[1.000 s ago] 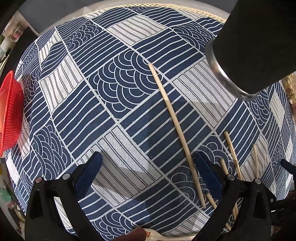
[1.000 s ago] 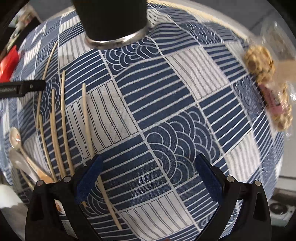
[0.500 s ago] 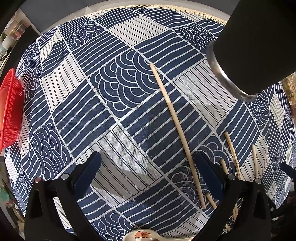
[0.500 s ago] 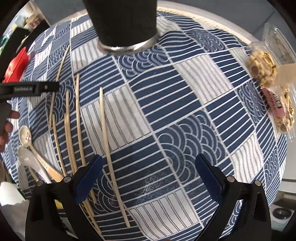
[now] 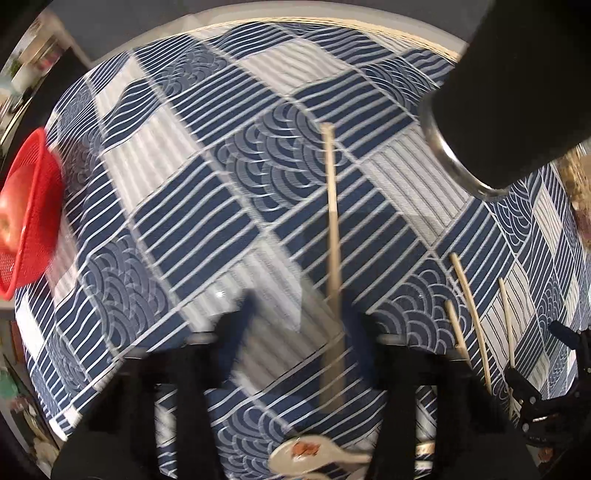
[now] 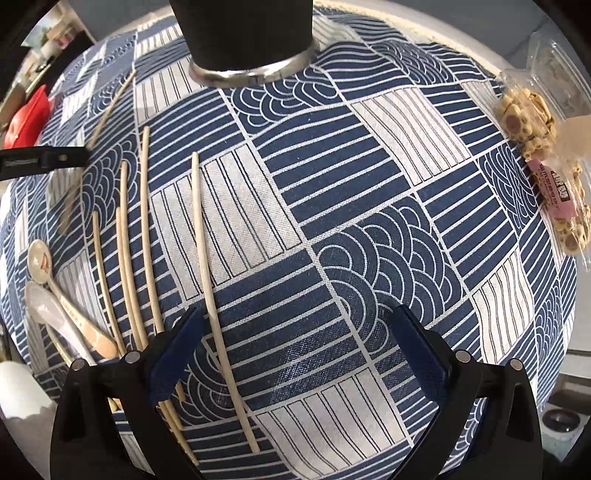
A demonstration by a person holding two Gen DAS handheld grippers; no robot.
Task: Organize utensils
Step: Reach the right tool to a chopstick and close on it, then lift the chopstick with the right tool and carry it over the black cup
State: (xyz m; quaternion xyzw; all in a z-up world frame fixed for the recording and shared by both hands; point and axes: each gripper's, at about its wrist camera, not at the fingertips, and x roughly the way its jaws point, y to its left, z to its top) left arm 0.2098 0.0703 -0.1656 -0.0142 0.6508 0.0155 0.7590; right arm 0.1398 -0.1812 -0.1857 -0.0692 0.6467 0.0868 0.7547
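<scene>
My left gripper point(image 5: 301, 314) points down at the blue patterned cloth point(image 5: 184, 221), blurred, with its jaws closing. A pale wooden chopstick point(image 5: 332, 229) runs up between them, close to the right finger, and a gap still shows on its left side. In the right wrist view that chopstick point(image 6: 99, 122) is a blurred streak beside the left gripper's black body point(image 6: 37, 162). My right gripper point(image 6: 297, 317) hangs open over the cloth with nothing held. A long chopstick point(image 6: 207, 258) lies just inside its left finger. Several more chopsticks point(image 6: 125, 258) and two spoons point(image 6: 55, 306) lie to its left.
A black cylindrical holder with a metal rim point(image 6: 247, 29) stands at the far side of the cloth point(image 5: 517, 92). A red basket point(image 5: 29, 221) sits at the left edge. A clear bag of snacks point(image 6: 535, 147) lies at the right edge. A spoon point(image 5: 303, 454) lies below the left gripper.
The left jaws have swung inward from wide open, and the chopstick between them has turned from slanted to nearly straight. The right gripper stayed open.
</scene>
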